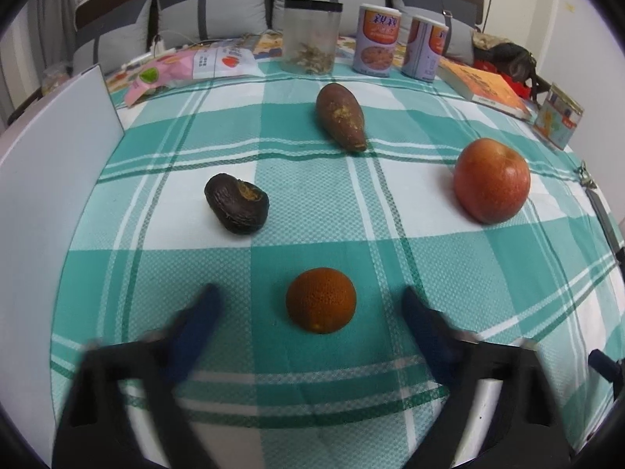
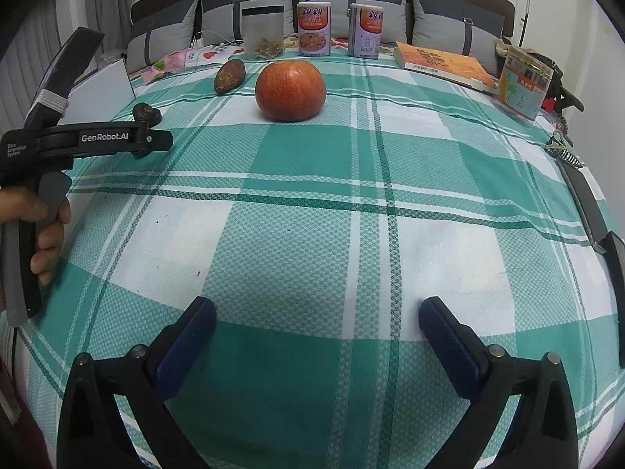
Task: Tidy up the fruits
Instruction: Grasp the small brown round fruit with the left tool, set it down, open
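On the green-and-white checked cloth (image 1: 312, 203) lie a small orange (image 1: 320, 299), a dark wrinkled fruit (image 1: 236, 203), a brown sweet potato (image 1: 340, 115) and a red apple (image 1: 491, 179). My left gripper (image 1: 312, 308) is open, its blue pads either side of the orange and clear of it. In the right wrist view the apple (image 2: 290, 90), sweet potato (image 2: 229, 75) and dark fruit (image 2: 146, 114) lie far ahead. My right gripper (image 2: 316, 324) stands open over bare cloth, holding nothing. A hand (image 2: 47, 230) grips the left tool's handle at the left edge.
A white board (image 1: 58, 148) stands on the left. Along the back stand a clear jar (image 1: 311, 37), two cans (image 1: 377, 41), snack packets (image 1: 187, 66), an orange book (image 1: 484, 88) and a small box (image 1: 558, 117). Keys (image 2: 562, 152) lie at the right edge.
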### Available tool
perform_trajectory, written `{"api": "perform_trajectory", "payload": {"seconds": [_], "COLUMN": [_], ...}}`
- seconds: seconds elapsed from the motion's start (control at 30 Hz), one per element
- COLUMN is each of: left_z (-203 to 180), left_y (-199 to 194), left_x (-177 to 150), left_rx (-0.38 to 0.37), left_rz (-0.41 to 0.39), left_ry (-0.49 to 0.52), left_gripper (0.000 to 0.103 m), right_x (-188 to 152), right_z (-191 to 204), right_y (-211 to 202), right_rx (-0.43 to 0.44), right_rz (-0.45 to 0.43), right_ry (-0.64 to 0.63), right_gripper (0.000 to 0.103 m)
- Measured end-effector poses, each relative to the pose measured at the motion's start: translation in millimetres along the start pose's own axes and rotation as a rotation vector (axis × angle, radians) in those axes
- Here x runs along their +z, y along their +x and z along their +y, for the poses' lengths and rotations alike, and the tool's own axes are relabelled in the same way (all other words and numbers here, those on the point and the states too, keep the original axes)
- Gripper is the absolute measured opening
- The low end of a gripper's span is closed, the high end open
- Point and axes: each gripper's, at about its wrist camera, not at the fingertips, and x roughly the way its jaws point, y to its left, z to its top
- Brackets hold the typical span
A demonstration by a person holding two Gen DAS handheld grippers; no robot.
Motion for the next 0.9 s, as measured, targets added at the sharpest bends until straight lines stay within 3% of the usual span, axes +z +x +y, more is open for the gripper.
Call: {"api": "perform_trajectory", "payload": {"seconds": [0.03, 0.07, 0.1, 0.3, 0.47, 0.63, 0.8, 0.87, 0.9], "left_z": [-1, -2, -3, -7, 4, 18, 18, 20, 22], "left_y": [-1, -3, -4, -21, -60, -92, -98, -93, -90], "left_x": [-1, -1, -2, -5, -17, -48, -86, -95, -97], "left_rx": [0.013, 0.007, -0.004, -0.029, -0.096, -0.136, -0.103, -0.075, -0.056], "left_rz": [-0.007, -0.017, -0.019, -0.019, -0.005, 0.042, 0.057, 0.052, 0.043], "left_ry": [0.012, 0.02, 0.024, 0.049, 0.026, -0.008, 0.006, -0.005, -0.014], "left_gripper": [0.065, 0.052, 0.031, 0.03, 0.03, 0.03, 0.031, 0.035, 0.051], "right_x": [0, 0, 0, 0, 0, 0, 0, 0, 0], "right_z": [0, 0, 0, 0, 0, 0, 0, 0, 0], "right_y": [0, 0, 0, 0, 0, 0, 0, 0, 0], "right_rx": [0.0, 0.0, 0.0, 0.0, 0.0, 0.0, 0.001, 0.001, 0.001], "right_rz": [0.0, 0.0, 0.0, 0.0, 0.0, 0.001, 0.001, 0.001, 0.001], "right_ry": [0.0, 0.0, 0.0, 0.0, 0.0, 0.0, 0.0, 0.0, 0.0], "right_gripper": [0.103, 0.103, 0.103, 0.103, 0.103, 0.103, 0.103, 0.103, 0.103]}}
